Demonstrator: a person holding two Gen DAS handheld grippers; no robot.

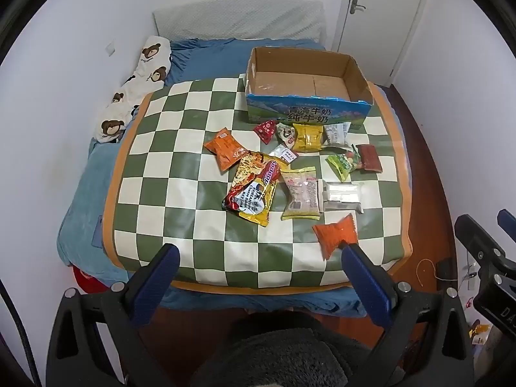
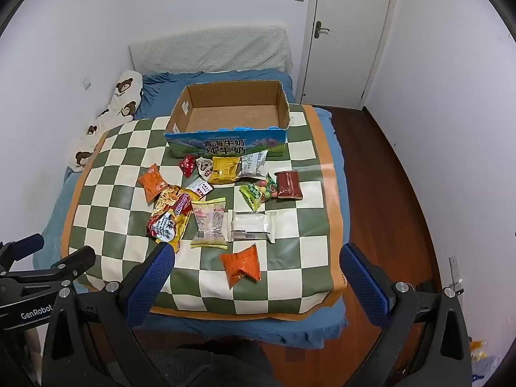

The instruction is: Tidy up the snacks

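Observation:
Several snack packets lie scattered on a green-and-white checkered mat (image 1: 180, 174) (image 2: 122, 174). An empty cardboard box (image 1: 303, 80) (image 2: 232, 109) with a blue printed front stands at the mat's far side. Nearest me lies an orange packet (image 1: 335, 233) (image 2: 242, 264); further in are a yellow noodle bag (image 1: 254, 187) (image 2: 171, 216), a pale packet (image 1: 301, 193) (image 2: 209, 224) and a silver packet (image 1: 342, 193) (image 2: 253, 225). My left gripper (image 1: 259, 251) hangs open above the mat's near edge, holding nothing. Likewise open and empty, my right gripper (image 2: 258, 254) hovers just short of the orange packet.
The mat lies on a bed with blue bedding (image 1: 80, 187) (image 2: 335, 148). A bear-print pillow (image 1: 138, 87) (image 2: 109, 116) rests along the left wall. A white door (image 2: 348, 29) and wooden floor (image 2: 387, 193) are on the right.

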